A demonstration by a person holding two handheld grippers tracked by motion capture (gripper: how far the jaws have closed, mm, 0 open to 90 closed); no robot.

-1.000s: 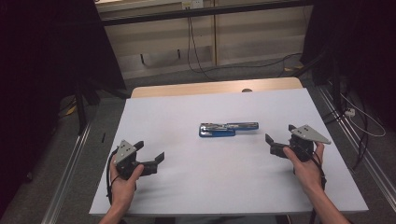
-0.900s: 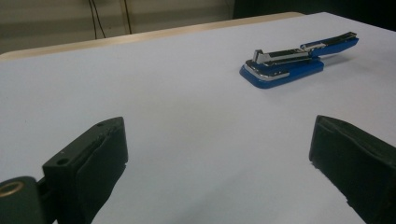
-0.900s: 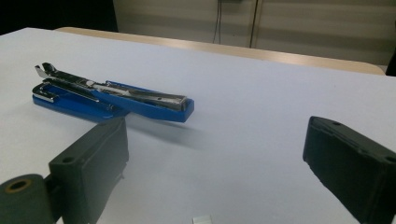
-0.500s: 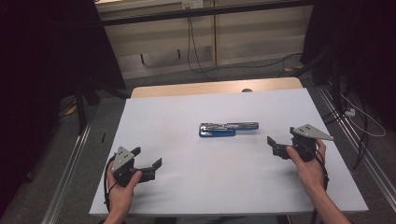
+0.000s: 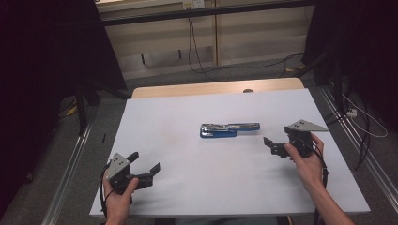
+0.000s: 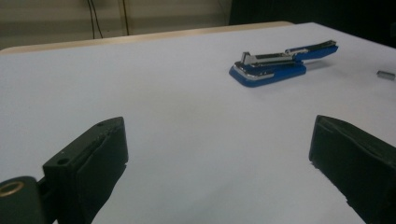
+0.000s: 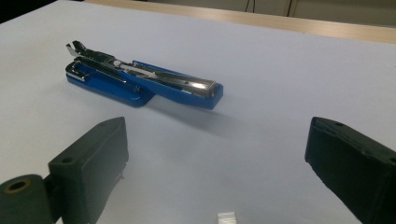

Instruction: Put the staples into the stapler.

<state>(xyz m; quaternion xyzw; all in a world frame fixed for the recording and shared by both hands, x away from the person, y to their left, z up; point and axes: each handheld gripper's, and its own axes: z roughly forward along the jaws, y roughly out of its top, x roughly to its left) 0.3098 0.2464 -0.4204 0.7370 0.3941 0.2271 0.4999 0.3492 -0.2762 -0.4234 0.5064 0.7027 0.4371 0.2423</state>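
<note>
No legible text, label, brand, number or sign found. The blue stapler [image 7: 140, 84] carries no readable marking on its body or metal parts. The white tabletop [image 5: 187, 140] around the stapler is unmarked.

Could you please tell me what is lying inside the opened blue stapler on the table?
The stapler lies swung open, showing its chrome magazine rail. Whether staples sit inside cannot be seen.

The blue stapler [image 5: 229, 129] lies flipped open (chrome magazine exposed) mid-table, untouched.
</note>
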